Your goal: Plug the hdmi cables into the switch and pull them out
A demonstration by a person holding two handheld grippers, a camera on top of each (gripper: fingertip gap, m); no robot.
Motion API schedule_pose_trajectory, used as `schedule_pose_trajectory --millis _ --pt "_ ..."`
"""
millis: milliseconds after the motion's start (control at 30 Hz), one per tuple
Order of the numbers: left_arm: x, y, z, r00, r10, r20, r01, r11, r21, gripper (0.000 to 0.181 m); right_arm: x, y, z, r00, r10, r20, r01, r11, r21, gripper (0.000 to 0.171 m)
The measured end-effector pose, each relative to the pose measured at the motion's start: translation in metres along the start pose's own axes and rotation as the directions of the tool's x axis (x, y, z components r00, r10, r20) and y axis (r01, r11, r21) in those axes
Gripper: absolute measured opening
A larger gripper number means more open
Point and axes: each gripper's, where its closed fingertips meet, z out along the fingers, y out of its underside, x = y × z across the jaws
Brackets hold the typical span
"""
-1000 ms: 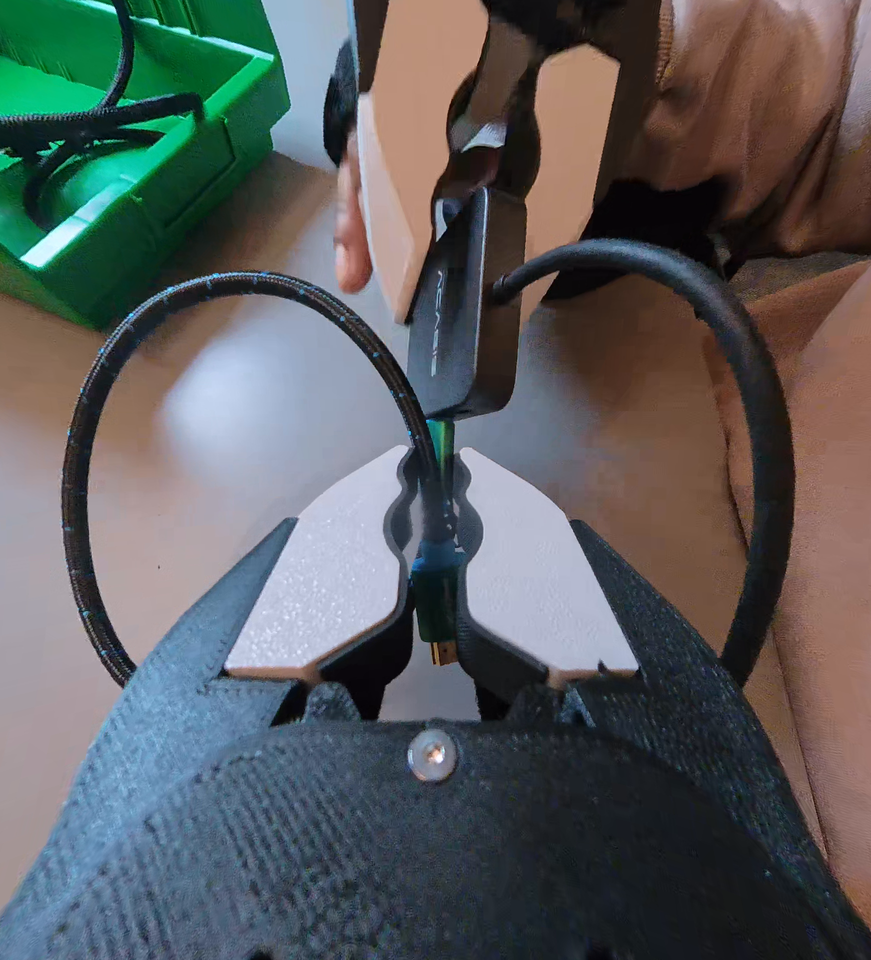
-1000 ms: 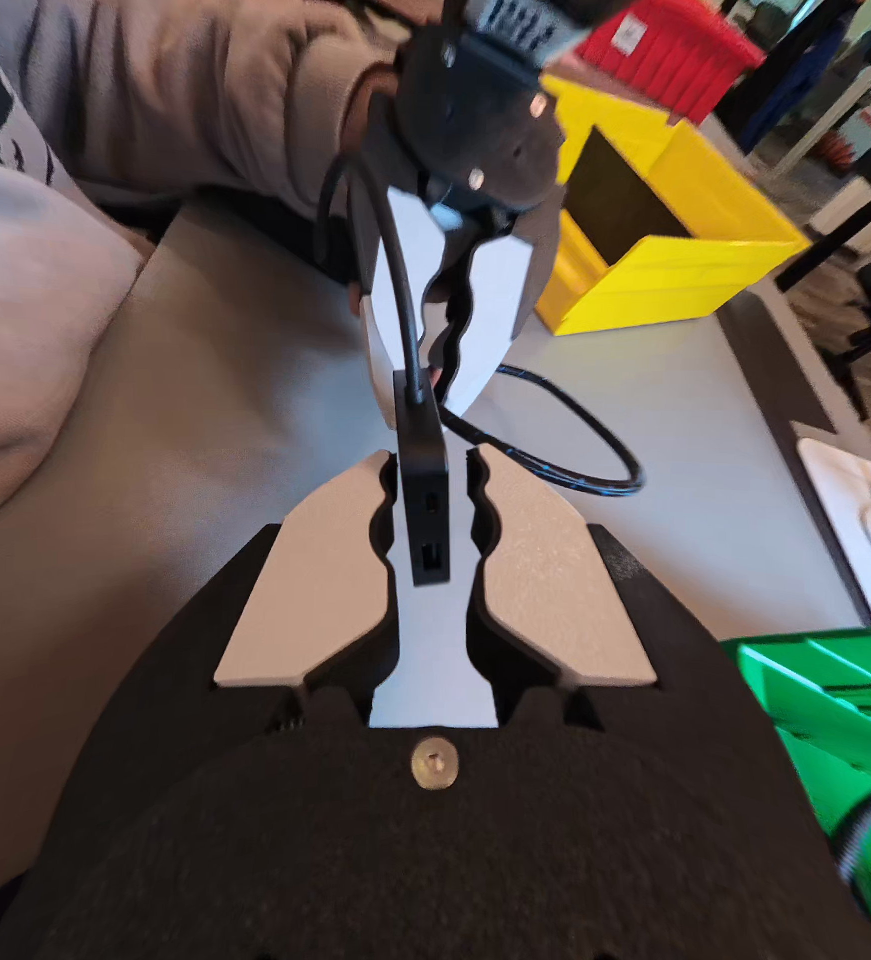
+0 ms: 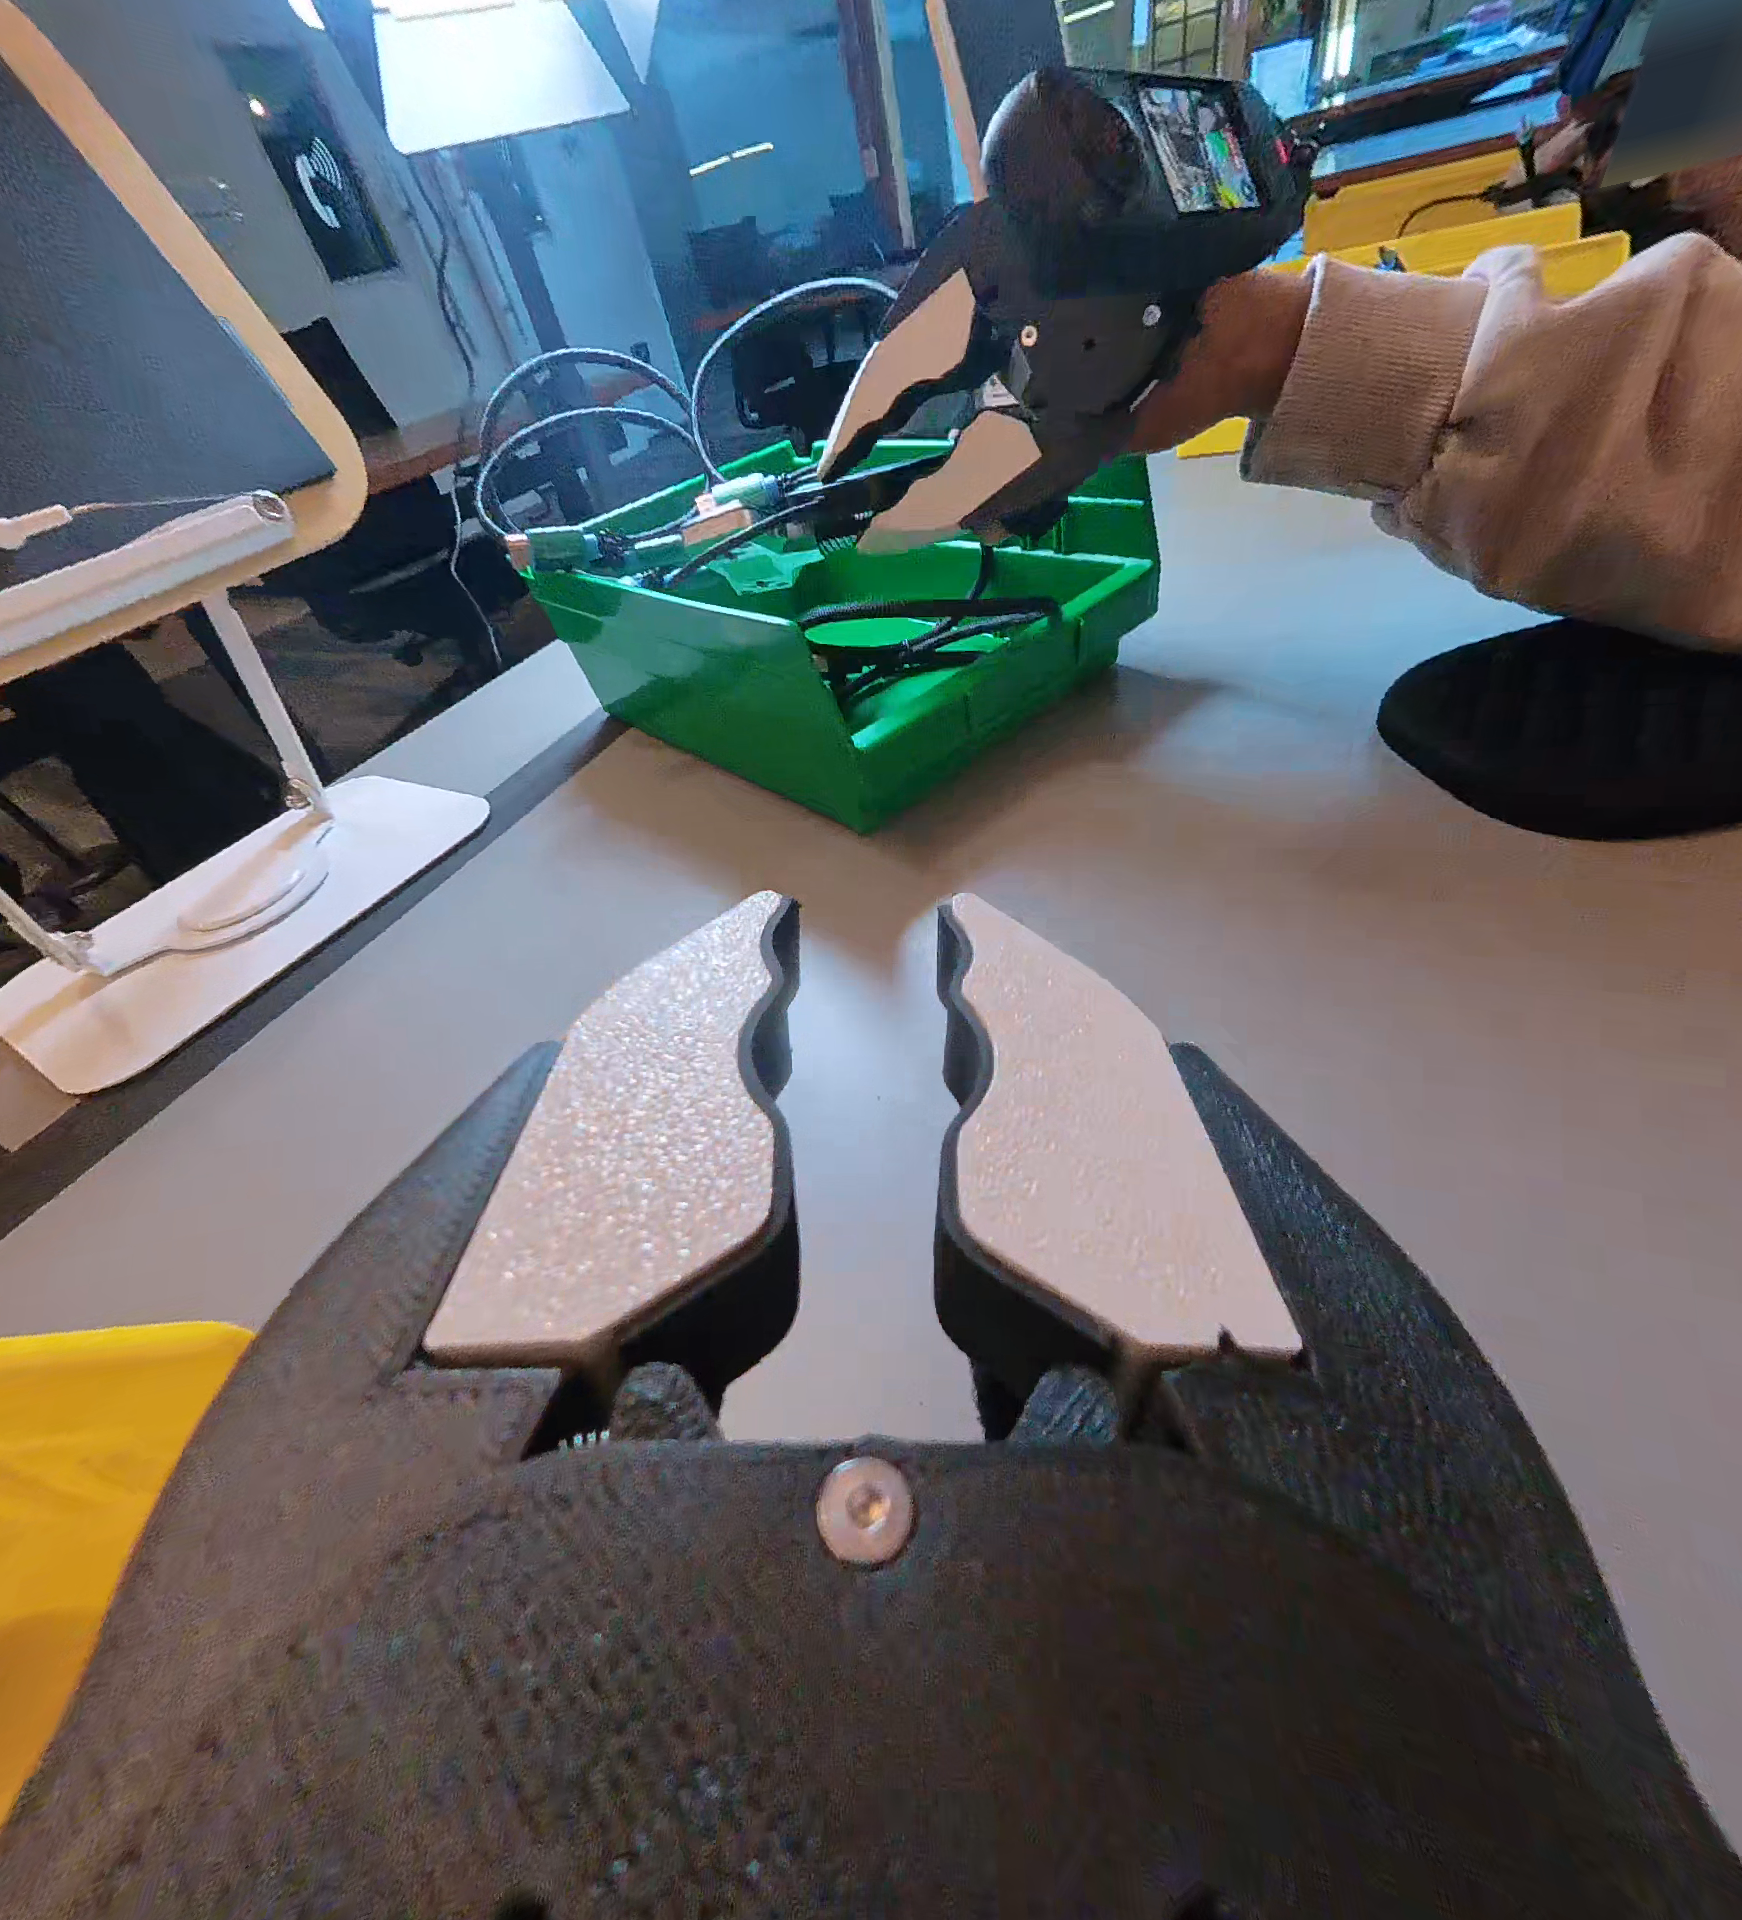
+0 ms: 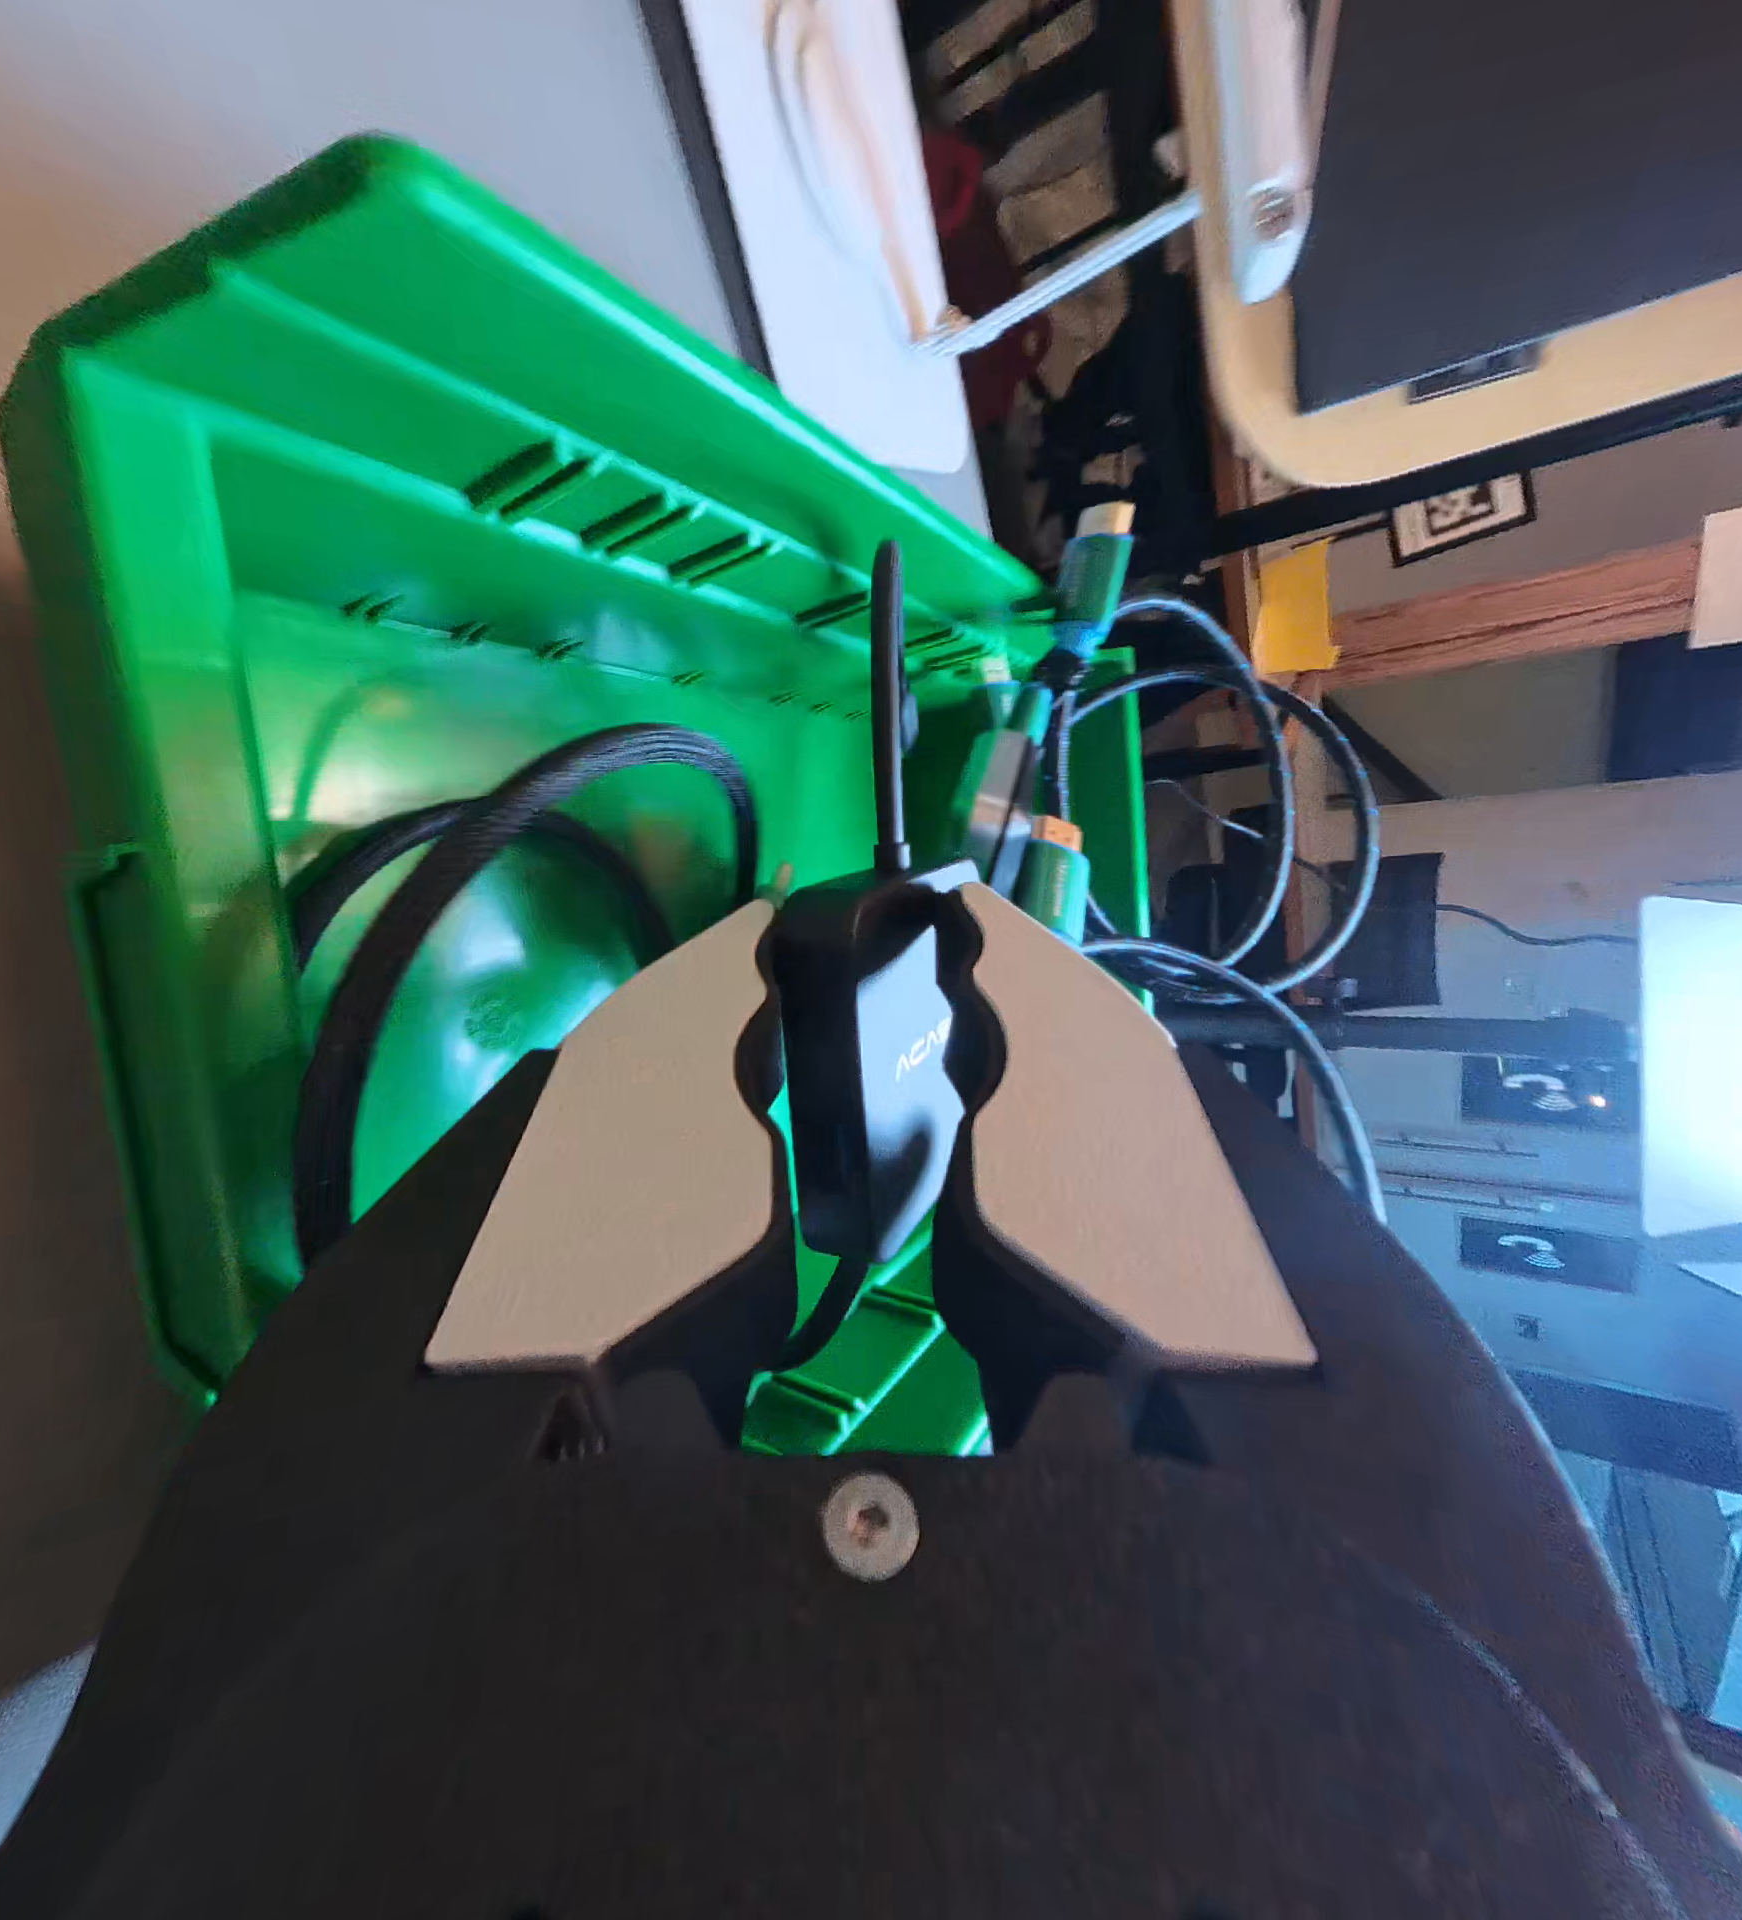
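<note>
Green plastic is filling much of the right wrist view: the green bin (image 4: 223, 665) is lying under the right hand-held gripper (image 4: 867, 914), which is clamping the black hdmi switch (image 4: 862, 1081) between its grey pads (image 4: 638, 1153). The switch is held edge-on above the bin, and its own thin black lead (image 4: 886, 707) is rising from its far end. Just beside the switch, the green-and-blue plugs of the hdmi cables (image 4: 1049, 883) are resting on the bin's rim, none of them visibly seated in the switch. Their braided loops (image 4: 1293, 748) are hanging out past the rim. A thicker black cable (image 4: 493, 810) is coiling inside the bin.

From the left wrist view, the bin (image 3: 742, 707) is sitting near the far edge of the grey worktop (image 3: 1366, 1039), and the right hand-held gripper (image 3: 908, 468) is hovering over it, carried by a person's hand in a beige sleeve (image 3: 1573, 436). The left hand-held gripper (image 3: 867, 914) is parted and gripping nothing — bare worktop is showing between its pads (image 3: 638, 1143). It is staying well apart from the bin. A yellow bin (image 3: 25, 1507) is showing at the near left corner, and a white stand (image 3: 223, 894) with a dark panel is standing just past the worktop's left edge.
</note>
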Motion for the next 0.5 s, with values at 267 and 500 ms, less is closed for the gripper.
schedule_pose_trajectory --millis 267,500 --pt "0.005 0.016 0.007 0.998 0.068 -0.001 -0.068 0.994 -0.086 0.03 -0.028 0.011 0.0 0.988 0.03 0.154 -0.02 0.998 -0.062 0.038" --pt "0.007 0.022 0.009 0.996 0.085 -0.013 -0.086 0.989 -0.121 0.03 -0.035 -0.04 -0.051 0.885 0.194 0.424 -0.283 0.946 0.158 0.042"
